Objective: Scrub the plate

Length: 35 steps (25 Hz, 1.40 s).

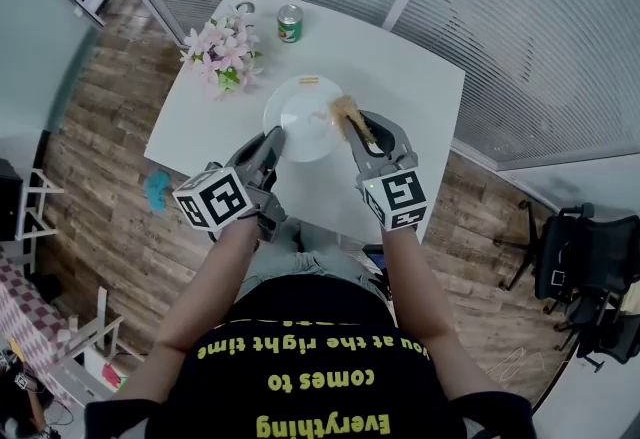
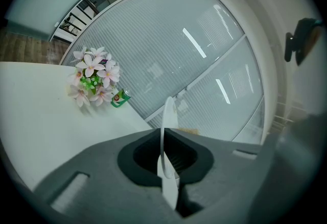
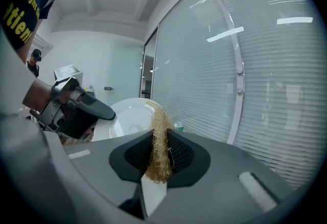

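Observation:
A white plate (image 1: 300,119) is held tilted up over the white table (image 1: 410,77). My left gripper (image 1: 272,141) is shut on the plate's near left rim. In the left gripper view the plate (image 2: 168,121) shows edge-on, pinched between the jaws of that gripper (image 2: 166,160). My right gripper (image 1: 354,125) is shut on a tan fibrous scrub pad (image 1: 347,111), which lies against the plate's right side. In the right gripper view the scrub pad (image 3: 159,139) stands between the jaws of the right gripper (image 3: 159,155), with the plate (image 3: 127,116) and the left gripper's fingers (image 3: 94,107) beyond it.
A bunch of pink flowers (image 1: 222,52) and a green can (image 1: 290,24) stand at the table's far left. A small yellowish piece (image 1: 308,81) lies by the plate's far rim. A blue thing (image 1: 157,189) lies on the wood floor; a black chair (image 1: 585,257) stands at right.

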{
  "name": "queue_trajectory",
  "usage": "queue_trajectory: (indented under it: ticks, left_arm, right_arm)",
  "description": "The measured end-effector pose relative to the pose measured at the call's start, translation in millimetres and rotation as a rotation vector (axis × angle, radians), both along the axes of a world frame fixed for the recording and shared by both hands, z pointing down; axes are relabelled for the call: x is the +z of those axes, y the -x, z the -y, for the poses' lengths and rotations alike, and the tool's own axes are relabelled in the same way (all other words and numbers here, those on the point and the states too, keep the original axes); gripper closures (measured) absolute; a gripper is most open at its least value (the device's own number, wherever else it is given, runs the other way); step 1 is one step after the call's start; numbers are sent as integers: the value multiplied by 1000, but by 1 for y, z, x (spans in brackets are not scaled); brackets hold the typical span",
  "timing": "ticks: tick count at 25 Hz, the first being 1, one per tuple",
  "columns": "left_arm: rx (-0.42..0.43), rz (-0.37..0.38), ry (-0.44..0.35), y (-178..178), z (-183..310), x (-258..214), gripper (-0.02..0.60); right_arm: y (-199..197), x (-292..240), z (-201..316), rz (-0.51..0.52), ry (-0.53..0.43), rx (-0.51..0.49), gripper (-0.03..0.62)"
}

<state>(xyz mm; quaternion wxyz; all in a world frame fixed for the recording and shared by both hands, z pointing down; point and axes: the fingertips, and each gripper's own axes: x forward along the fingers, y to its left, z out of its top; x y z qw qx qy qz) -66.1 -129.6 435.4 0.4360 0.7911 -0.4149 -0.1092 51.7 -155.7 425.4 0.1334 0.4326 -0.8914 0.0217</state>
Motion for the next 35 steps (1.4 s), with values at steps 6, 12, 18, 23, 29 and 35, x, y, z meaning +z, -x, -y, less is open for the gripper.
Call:
queue_trajectory:
  ticks: [6, 12, 18, 23, 29, 35]
  left_arm:
    - [-4, -5, -2, 0, -1, 0, 572]
    - [-11, 3, -3, 1, -2, -2, 572]
    - [-19, 14, -1, 3, 0, 1, 572]
    - [-17, 17, -4, 1, 0, 0, 572]
    - [-22, 17, -1, -4, 1, 2, 572]
    - [-18, 17, 8, -10, 5, 5, 572]
  right_arm:
    - [1, 0, -2, -3, -4, -5, 539]
    - [12, 4, -13, -3, 6, -46, 539]
    - [28, 11, -22, -9, 23, -111, 539]
    - [35, 9, -28, -12, 23, -181, 539]
    - [41, 10, -33, -26, 29, -243, 539]
    - [59, 10, -45, -60, 23, -353, 539]
